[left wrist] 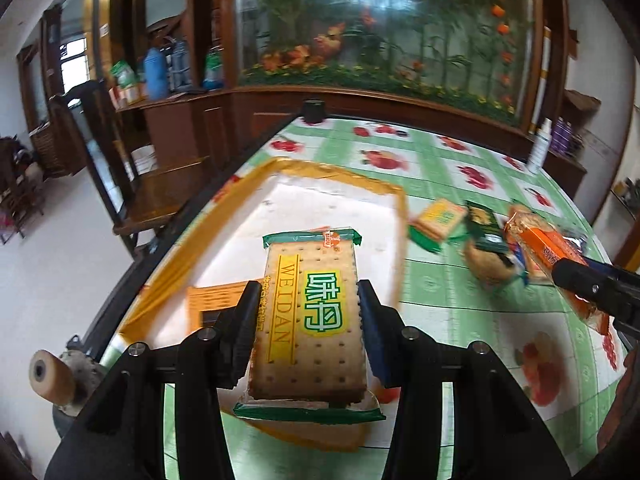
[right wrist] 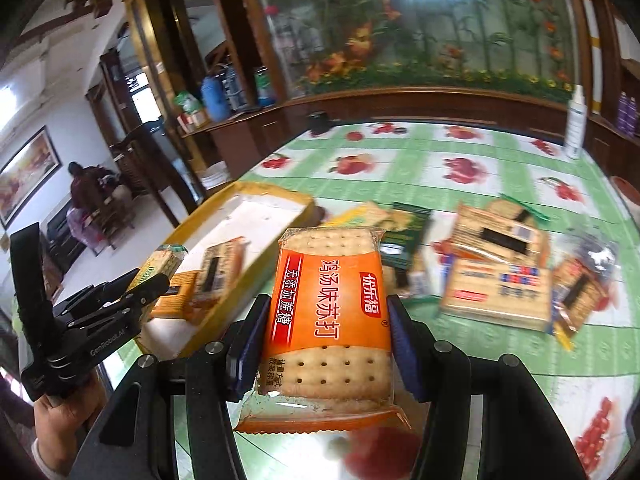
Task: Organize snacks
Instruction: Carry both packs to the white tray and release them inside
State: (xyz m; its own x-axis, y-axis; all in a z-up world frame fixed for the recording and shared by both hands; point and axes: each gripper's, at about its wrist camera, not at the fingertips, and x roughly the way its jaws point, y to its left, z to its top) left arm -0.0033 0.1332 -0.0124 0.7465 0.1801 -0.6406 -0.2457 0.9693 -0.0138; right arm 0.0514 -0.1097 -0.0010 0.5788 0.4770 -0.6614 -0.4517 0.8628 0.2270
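My left gripper (left wrist: 308,292) is shut on a green-edged cracker pack (left wrist: 316,320) and holds it above a yellow-rimmed white tray (left wrist: 256,184). An orange pack (left wrist: 212,300) lies in the tray. In the right wrist view my right gripper (right wrist: 328,304) is shut on an orange soda-cracker pack (right wrist: 332,300), held over the table just right of the tray (right wrist: 276,196). The left gripper (right wrist: 148,282) shows at the left there, over the tray with its green pack (right wrist: 160,264). Several loose snack packs (right wrist: 496,280) lie on the table to the right.
The table has a green fruit-print cloth (right wrist: 420,160). A white bottle (right wrist: 576,120) stands at its far right and a black object (right wrist: 318,122) at its far edge. Wooden cabinets line the back, and a wooden chair (left wrist: 132,184) stands left of the table.
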